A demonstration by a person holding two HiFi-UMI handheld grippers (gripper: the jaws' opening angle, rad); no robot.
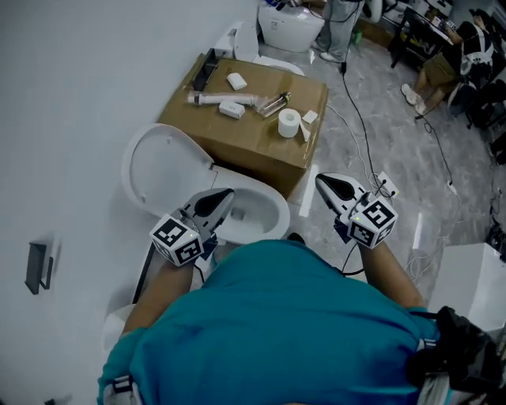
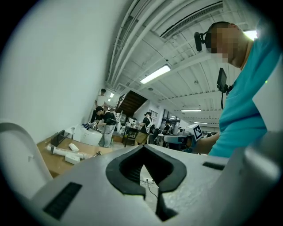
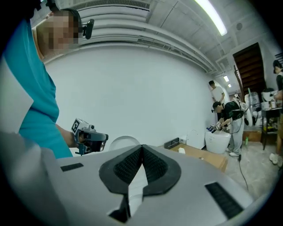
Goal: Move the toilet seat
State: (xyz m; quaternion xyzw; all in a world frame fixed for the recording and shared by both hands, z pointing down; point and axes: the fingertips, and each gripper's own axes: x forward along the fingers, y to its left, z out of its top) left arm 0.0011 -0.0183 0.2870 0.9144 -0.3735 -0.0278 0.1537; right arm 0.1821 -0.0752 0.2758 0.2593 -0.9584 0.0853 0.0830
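Observation:
The white toilet's seat and lid point(image 1: 160, 170) stand raised against the wall on the left, above the open bowl point(image 1: 257, 207). My left gripper point(image 1: 224, 197) hangs over the bowl's near left rim, shut and empty. My right gripper point(image 1: 322, 183) is to the right of the bowl, over the floor, also shut and empty. In the left gripper view the jaws point(image 2: 143, 148) meet at their tips, and the lid's curved edge point(image 2: 17, 150) shows at far left. In the right gripper view the closed jaws point(image 3: 142, 146) point toward the round lid point(image 3: 125, 142) and the left gripper point(image 3: 90, 137).
A cardboard box point(image 1: 261, 150) stands just behind the toilet, carrying a toilet paper roll point(image 1: 289, 122) and small plumbing parts. Another toilet point(image 1: 288, 24) and several people are farther back. Cables point(image 1: 364, 126) trail across the floor on the right. A white box point(image 1: 466, 273) sits at the near right.

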